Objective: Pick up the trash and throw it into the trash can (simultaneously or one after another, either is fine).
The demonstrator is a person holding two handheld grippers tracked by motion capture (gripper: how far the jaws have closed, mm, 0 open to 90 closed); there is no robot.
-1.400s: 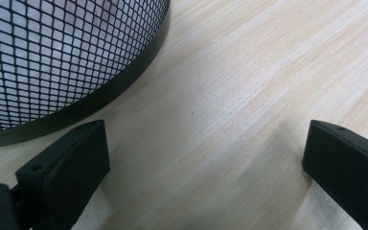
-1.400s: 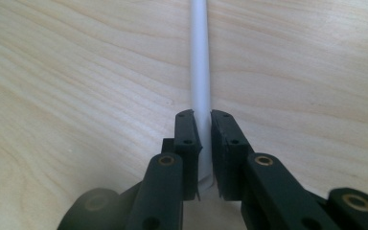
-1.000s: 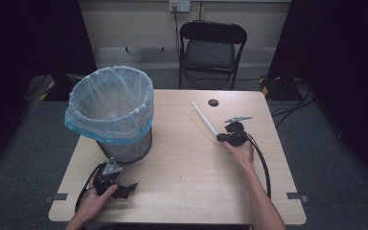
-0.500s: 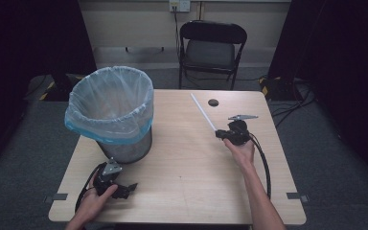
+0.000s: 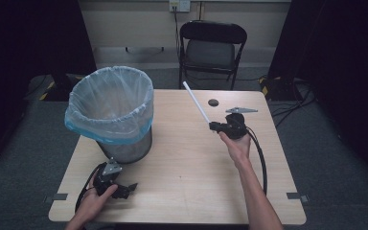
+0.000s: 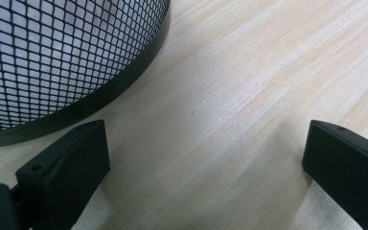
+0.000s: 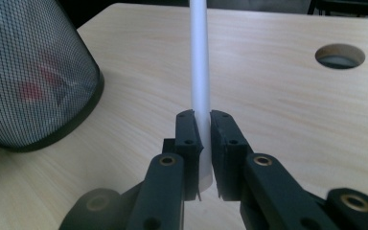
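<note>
Above the pale wooden bench (image 5: 182, 158) | my right hand-held gripper (image 7: 205, 143) clamps long white plastic tube (image 7: 200, 62) by its end | left hand-held gripper (image 6: 206, 163) spread, resting | risk: tube levers loose or clips lined black mesh bin (image 5: 109, 112).

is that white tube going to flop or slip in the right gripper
Probably neither: the white tube juts straight from the right gripper without sagging, so it seems stiff and light. Held only at one end, its smooth round surface might pivot if bumped.
</note>
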